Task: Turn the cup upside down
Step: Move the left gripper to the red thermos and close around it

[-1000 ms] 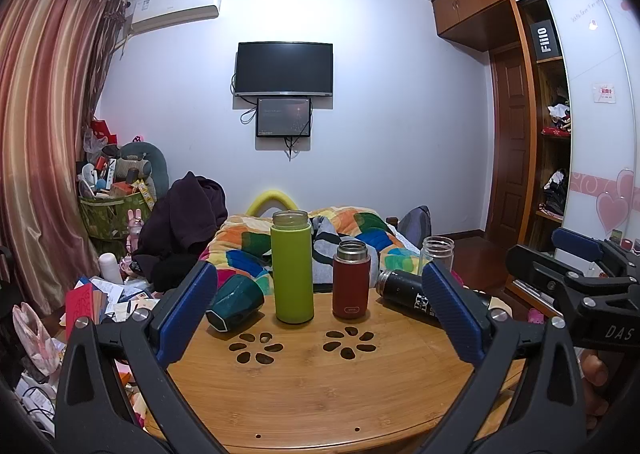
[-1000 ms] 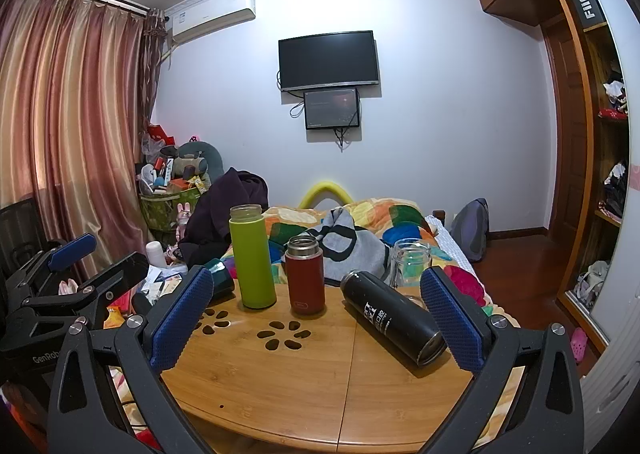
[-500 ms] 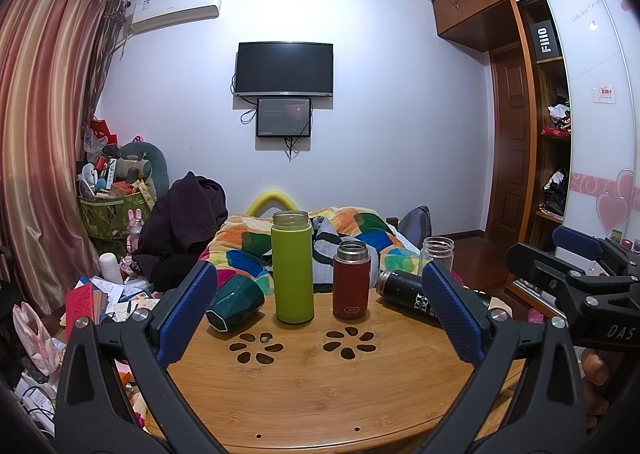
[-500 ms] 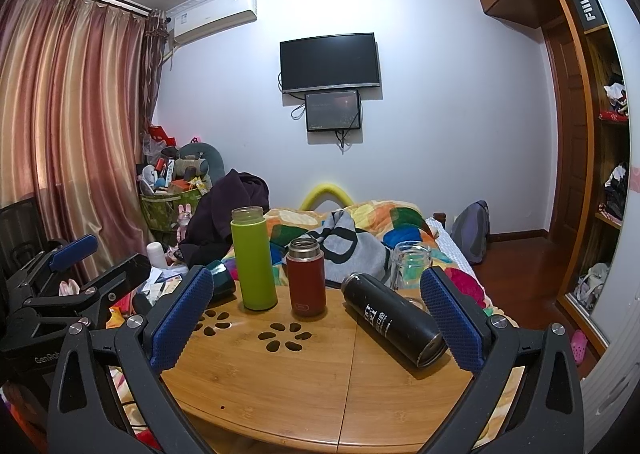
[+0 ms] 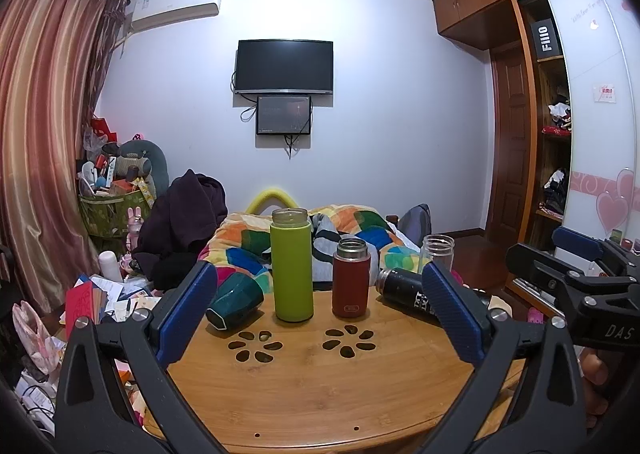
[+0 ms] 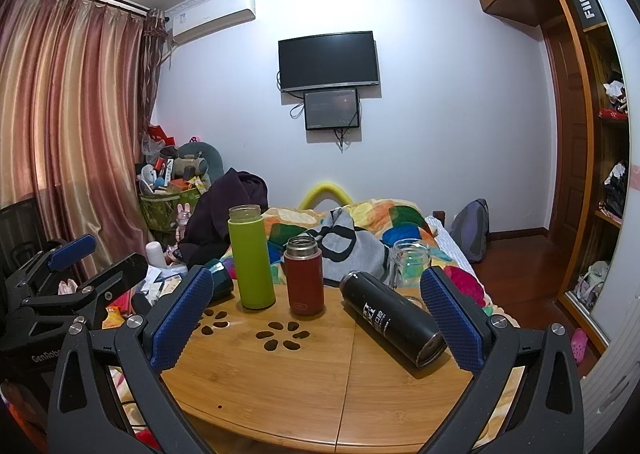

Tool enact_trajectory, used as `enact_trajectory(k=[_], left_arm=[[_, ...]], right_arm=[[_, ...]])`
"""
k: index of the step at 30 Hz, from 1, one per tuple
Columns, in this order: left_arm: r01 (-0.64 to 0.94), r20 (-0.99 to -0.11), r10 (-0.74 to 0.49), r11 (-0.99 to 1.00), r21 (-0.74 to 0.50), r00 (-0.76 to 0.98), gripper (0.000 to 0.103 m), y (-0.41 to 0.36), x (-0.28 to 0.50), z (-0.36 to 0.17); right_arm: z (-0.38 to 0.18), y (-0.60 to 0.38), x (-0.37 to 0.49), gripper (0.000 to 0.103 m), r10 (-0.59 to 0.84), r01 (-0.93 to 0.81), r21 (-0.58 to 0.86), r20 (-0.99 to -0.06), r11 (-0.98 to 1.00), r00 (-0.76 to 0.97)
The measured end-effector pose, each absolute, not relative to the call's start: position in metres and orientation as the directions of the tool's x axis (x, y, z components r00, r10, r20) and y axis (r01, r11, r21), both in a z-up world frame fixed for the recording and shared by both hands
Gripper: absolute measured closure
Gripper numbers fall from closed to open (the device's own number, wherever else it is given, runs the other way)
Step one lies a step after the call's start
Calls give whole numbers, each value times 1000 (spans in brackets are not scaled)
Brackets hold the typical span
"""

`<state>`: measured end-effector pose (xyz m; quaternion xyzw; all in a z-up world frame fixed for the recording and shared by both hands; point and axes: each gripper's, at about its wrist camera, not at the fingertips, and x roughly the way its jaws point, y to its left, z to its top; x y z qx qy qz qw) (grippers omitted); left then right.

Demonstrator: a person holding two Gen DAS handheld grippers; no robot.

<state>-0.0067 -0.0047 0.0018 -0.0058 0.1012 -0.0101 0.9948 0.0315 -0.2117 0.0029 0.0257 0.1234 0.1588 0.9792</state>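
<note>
Both grippers are spread wide with nothing between the pads, so neither one is holding or touching anything. The left gripper (image 5: 320,310) has blue pads with a fine ribbed texture on black plastic arms with silver bolts, and it hangs over the near edge of the round bamboo table (image 5: 320,386); the right gripper (image 6: 316,314) looks the same, pads with a bumpy diamond grip, jaws just as far apart. The cup (image 5: 235,301) is dark teal, faceted like cut glass, and it's lying on its side at the far left of the tabletop, base toward the camera, right behind the left gripper's left pad. In the right view only a sliver of it (image 6: 219,277) peeks out behind that gripper's left pad. Just beside it stands a tall lime green bottle (image 5: 291,265), matte sleeve, open top with a clear neck. Next over is a shorter red thermos (image 5: 351,278) with a shiny steel collar, upright. A black flask (image 6: 394,318) with white lettering lies on its side, metal mouth pointing at the near right edge of the table, and a clear glass jar (image 6: 410,264) stands behind it at the far edge. The tabletop is smooth honey-coloured wood with two flower-shaped cutouts (image 5: 256,344) in the middle. Past the table there's a bright patchwork blanket (image 6: 380,222) on a bed.
</note>
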Motion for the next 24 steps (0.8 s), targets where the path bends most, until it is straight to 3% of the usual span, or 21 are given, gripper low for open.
enact_trajectory(k=[7, 12, 24], left_arm=[[54, -272, -65, 997, -50, 960, 0, -7, 27, -9], [99, -393, -114, 993, -56, 913, 0, -22, 92, -37], [60, -583, -81, 997, -56, 809, 1, -48, 241, -88]], right_arm=[[-8, -227, 41, 0, 302, -283, 107, -251, 953, 920], [-22, -246, 51, 0, 282, -254, 132, -279, 958, 918], [-60, -286, 82, 0, 248, -195, 174, -374, 965, 894]])
